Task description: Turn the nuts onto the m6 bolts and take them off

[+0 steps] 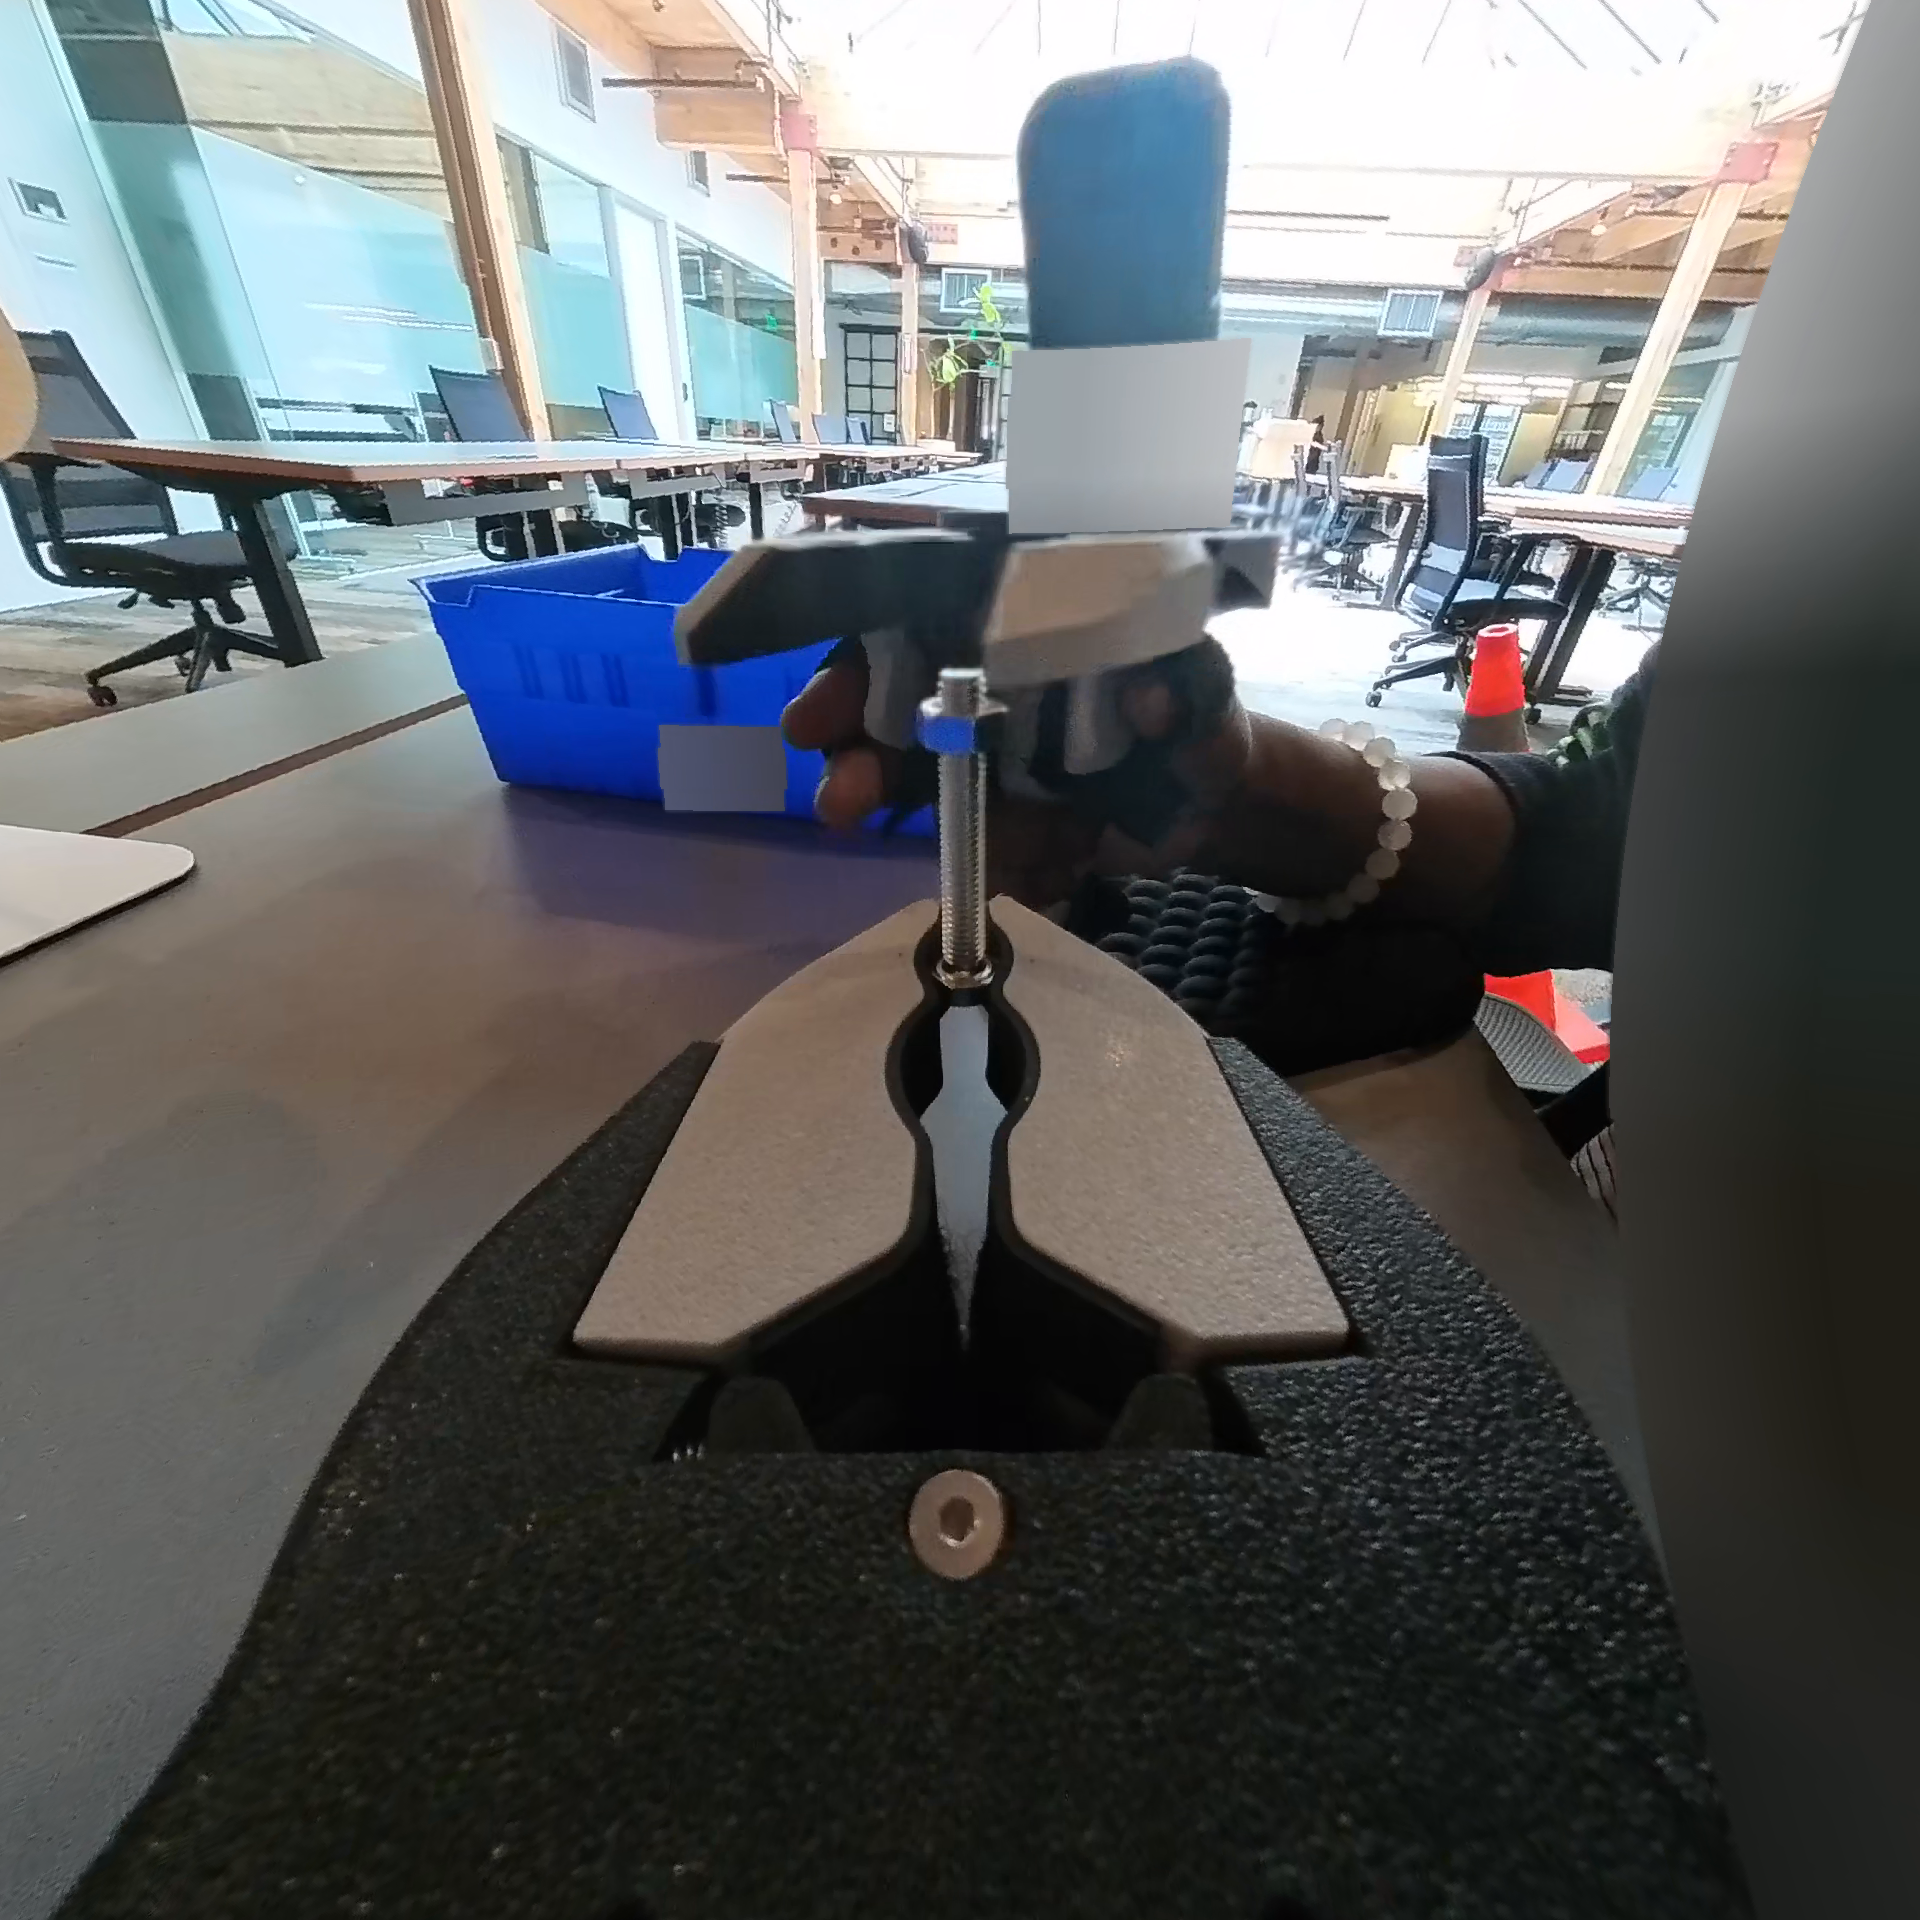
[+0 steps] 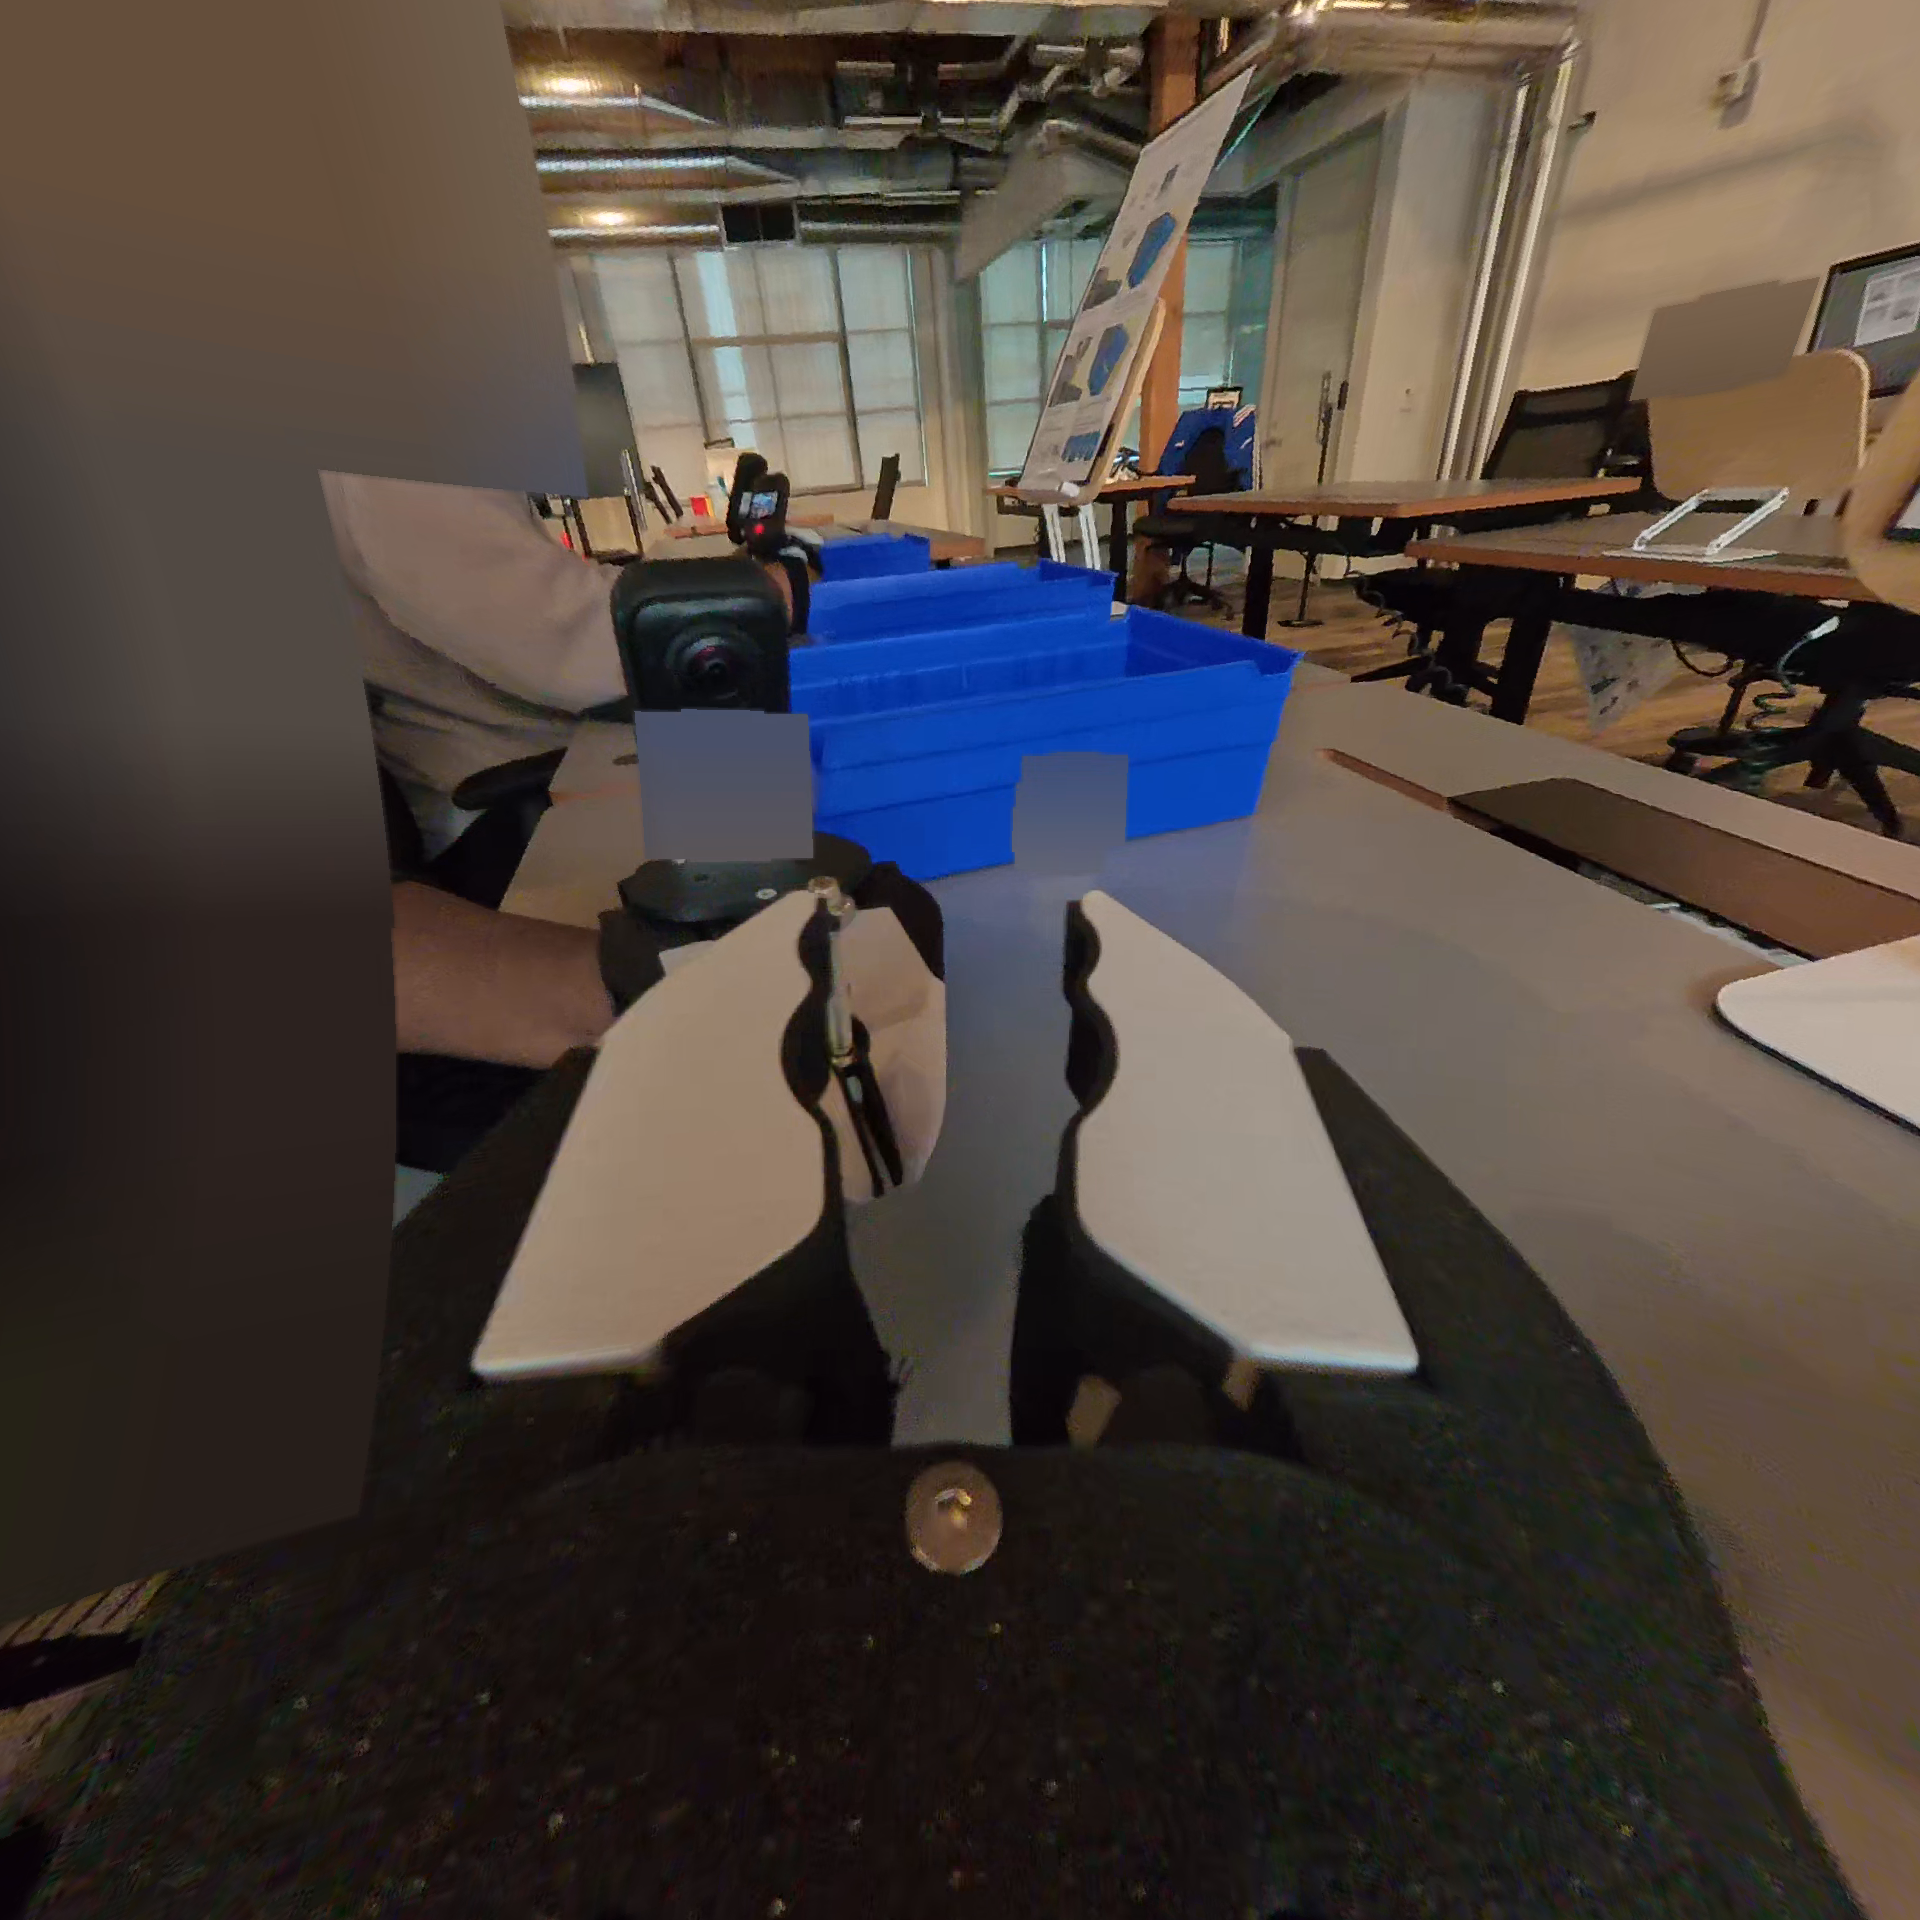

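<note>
At nine o'clock on the dark table (image 1: 312,1039) lay a pale flat pad (image 1: 73,883). Toward eleven o'clock stood a blue bin (image 1: 582,686). At centre, the left gripper (image 1: 964,971) pinched the head end of the bolt (image 1: 961,842), which stood upright at twelve o'clock, a nut (image 1: 948,732) with a blue band near its top. Just above, toward one o'clock, the right gripper (image 2: 945,914) hovered with jaws spread wide, gripping nothing, the bolt beside its left finger (image 2: 727,1039).
</note>
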